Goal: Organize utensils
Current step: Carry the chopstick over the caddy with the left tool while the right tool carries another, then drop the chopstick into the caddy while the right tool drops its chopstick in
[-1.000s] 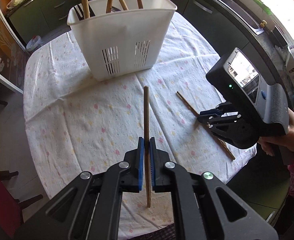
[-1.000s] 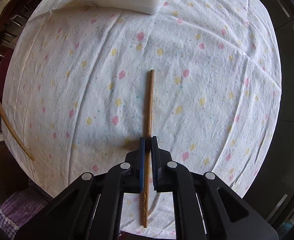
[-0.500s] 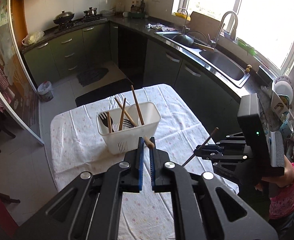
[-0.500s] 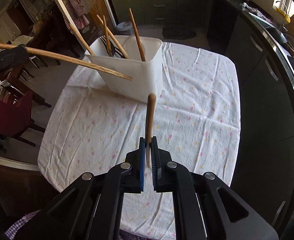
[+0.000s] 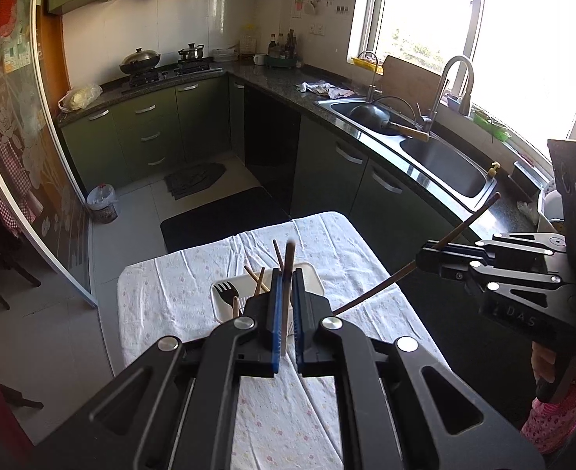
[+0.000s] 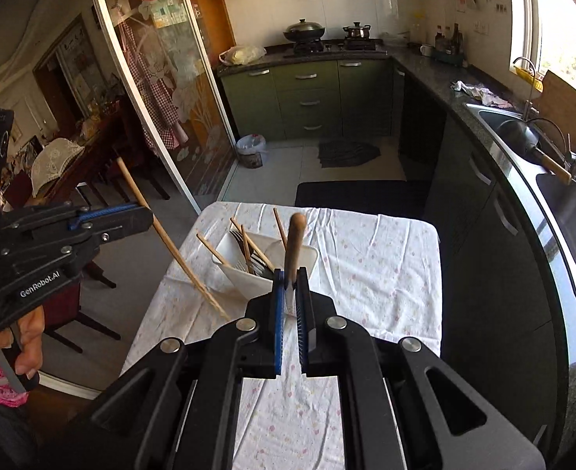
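Note:
My left gripper (image 5: 284, 305) is shut on a wooden chopstick (image 5: 286, 274) and holds it high above the table; it also shows in the right wrist view (image 6: 147, 221), with its chopstick (image 6: 170, 243) slanting down. My right gripper (image 6: 291, 297) is shut on a second wooden chopstick (image 6: 293, 243), also raised; it shows in the left wrist view (image 5: 421, 262), its chopstick (image 5: 460, 231) slanting. The white utensil basket (image 6: 248, 274) stands on the table below, holding a black fork (image 5: 227, 290) and several wooden sticks.
The table has a white flowered cloth (image 6: 385, 266). Green cabinets and a counter with a steel sink (image 5: 436, 156) run along the right. A glass sliding door (image 6: 162, 90) and dark chairs are on the left. A bin (image 5: 102, 203) stands on the floor.
Both grippers have lifted their chopsticks off the tablecloth and risen well above the table. The basket now looks small and far below.

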